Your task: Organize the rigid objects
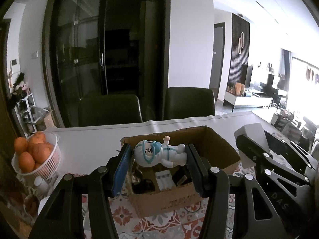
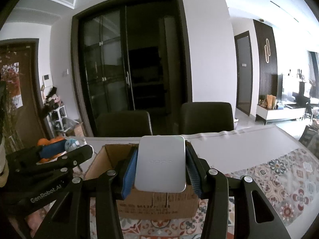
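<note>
The left hand-held gripper (image 1: 157, 157) pinches a toy (image 1: 157, 152) above the box (image 1: 217, 145). The right hand-held gripper (image 2: 161, 165) pinches a white charger (image 2: 161, 163) over it too.

Glossy plastic figurine (image 1: 159, 153); smooth matt charger (image 2: 161, 163); rough cardboard box (image 1: 217, 145).

Left on your table (image 1: 89, 139): a basket (image 1: 49, 163) of what look like oranges (image 1: 32, 153); two chairs (image 1: 189, 103) behind.
</note>
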Demonstrator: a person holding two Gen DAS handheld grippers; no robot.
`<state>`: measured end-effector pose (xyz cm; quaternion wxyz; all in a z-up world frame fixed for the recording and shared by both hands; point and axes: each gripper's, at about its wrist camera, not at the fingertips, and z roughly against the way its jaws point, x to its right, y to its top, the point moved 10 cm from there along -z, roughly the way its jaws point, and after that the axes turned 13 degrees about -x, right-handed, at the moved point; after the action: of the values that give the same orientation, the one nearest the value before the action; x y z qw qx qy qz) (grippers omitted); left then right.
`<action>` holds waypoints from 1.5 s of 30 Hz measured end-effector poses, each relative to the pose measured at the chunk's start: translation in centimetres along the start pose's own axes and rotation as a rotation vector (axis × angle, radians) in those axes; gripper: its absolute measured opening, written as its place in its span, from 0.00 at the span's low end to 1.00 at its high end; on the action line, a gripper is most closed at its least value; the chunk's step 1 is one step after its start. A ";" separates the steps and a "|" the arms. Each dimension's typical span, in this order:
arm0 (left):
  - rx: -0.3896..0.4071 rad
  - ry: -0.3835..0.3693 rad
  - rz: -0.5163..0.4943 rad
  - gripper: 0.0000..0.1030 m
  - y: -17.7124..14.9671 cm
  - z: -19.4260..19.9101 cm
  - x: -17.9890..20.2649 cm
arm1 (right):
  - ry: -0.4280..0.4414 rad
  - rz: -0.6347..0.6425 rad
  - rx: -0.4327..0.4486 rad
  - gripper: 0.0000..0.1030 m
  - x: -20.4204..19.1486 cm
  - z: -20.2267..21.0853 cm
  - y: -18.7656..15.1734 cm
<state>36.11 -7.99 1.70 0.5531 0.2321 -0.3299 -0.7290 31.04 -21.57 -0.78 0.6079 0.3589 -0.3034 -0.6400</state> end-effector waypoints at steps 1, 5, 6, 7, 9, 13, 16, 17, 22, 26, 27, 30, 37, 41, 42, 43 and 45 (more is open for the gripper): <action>-0.004 -0.002 0.001 0.53 0.3 -0.2 0.0 | 0.007 -0.003 -0.008 0.47 0.1 -0.4 0.2; -0.026 -0.003 0.000 0.53 1.2 -1.4 0.0 | 0.021 -0.002 -0.041 0.47 0.5 -1.8 0.8; -0.031 -0.009 0.001 0.53 1.4 -1.7 0.0 | 0.028 -0.001 -0.058 0.47 0.6 -2.4 1.0; -0.042 -0.017 0.003 0.53 1.6 -2.1 0.0 | 0.035 -0.004 -0.069 0.47 0.6 -2.9 1.1; -0.055 -0.017 0.008 0.53 1.8 -2.7 -0.1 | 0.049 -0.005 -0.109 0.47 0.7 -4.1 1.2; -0.106 -0.008 0.013 0.53 1.9 -4.7 -0.4 | 0.056 -0.001 -0.181 0.47 1.1 -6.6 1.1; -0.149 -0.003 0.019 0.53 1.5 -6.2 -0.6 | 0.061 -0.001 -0.232 0.47 1.4 -8.3 0.7; -0.168 0.002 0.022 0.53 1.3 -6.8 -0.7 | 0.061 0.001 -0.245 0.47 1.5 -8.7 0.5; -0.254 0.005 0.038 0.53 0.2 -9.3 -0.8 | 0.055 0.014 -0.305 0.47 1.8 -10.9 -0.2; -0.297 0.016 0.052 0.53 -0.8 -10.6 -0.9 | 0.048 0.037 -0.353 0.47 1.7 -12.3 -0.9; -0.305 0.019 0.056 0.53 -1.0 -10.8 -0.9 | 0.048 0.040 -0.364 0.47 1.8 -12.6 -1.0; -0.335 0.010 0.068 0.53 -1.4 -11.4 -0.9 | 0.061 0.036 -0.398 0.47 1.7 -13.2 -1.7; -0.338 0.040 0.068 0.57 -1.8 -11.2 -0.7 | 0.059 0.029 -0.391 0.50 1.9 -12.9 -1.9; -0.316 0.053 0.071 0.61 -1.5 -10.3 -0.5 | 0.067 0.018 -0.359 0.50 2.2 -12.0 -1.6; -0.314 0.058 0.074 0.62 -1.6 -10.1 -0.5 | 0.068 0.018 -0.344 0.50 2.2 -11.5 -1.4; -0.312 0.066 0.080 0.63 -1.6 -9.9 -0.5 | 0.069 0.018 -0.337 0.50 2.3 -11.3 -1.3; -0.305 0.078 0.086 0.63 -1.7 -9.3 -0.3 | 0.076 0.023 -0.323 0.50 2.3 -10.6 -1.2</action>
<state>41.66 -9.51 -5.86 0.6249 0.1592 -0.2034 -0.7367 39.13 -23.26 -7.88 0.6759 0.2770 -0.1775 -0.6595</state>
